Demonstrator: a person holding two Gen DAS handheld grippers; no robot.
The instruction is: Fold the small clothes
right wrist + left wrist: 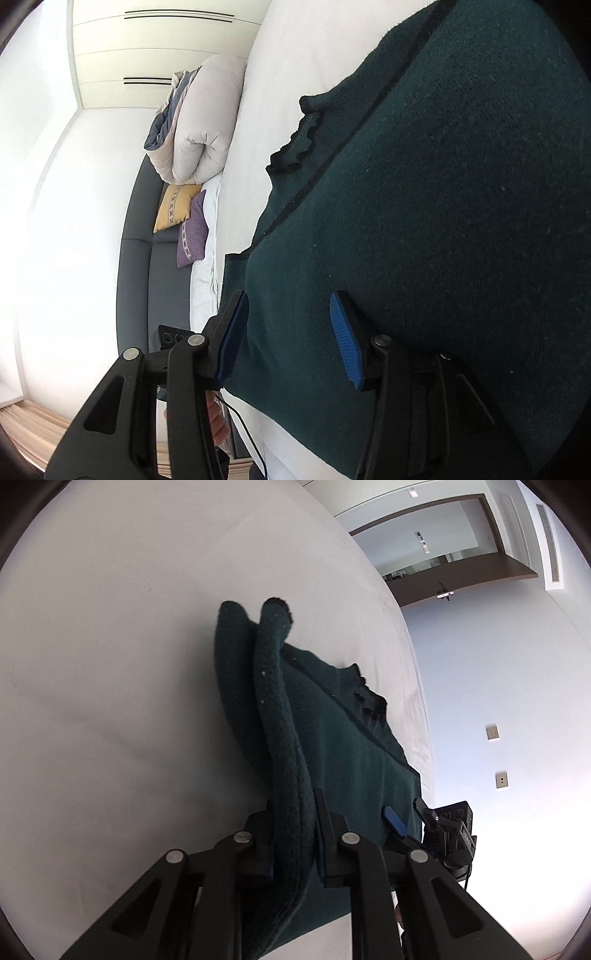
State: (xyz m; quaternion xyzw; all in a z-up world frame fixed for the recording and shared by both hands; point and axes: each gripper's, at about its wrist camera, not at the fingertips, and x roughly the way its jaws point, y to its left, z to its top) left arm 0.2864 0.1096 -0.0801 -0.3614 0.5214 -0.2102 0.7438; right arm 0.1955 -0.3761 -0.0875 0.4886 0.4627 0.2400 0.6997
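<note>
Sweater (pixel 424 221), soft, thick and floppy, wants gripping at its edges: left gripper (pixel 291 834) pinches a bunched fold, right gripper (pixel 291 336) jaws spread astride the hem.

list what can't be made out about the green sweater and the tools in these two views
- Left wrist view: the left tool's pads, covered by the sweater fold they clamp.
- Right wrist view: the sweater's far side, cut off by the frame edge.
- Right wrist view: whether the right tool's pads touch the fabric.

Sweater (pixel 443 221) runs past the frame's right edge.
</note>
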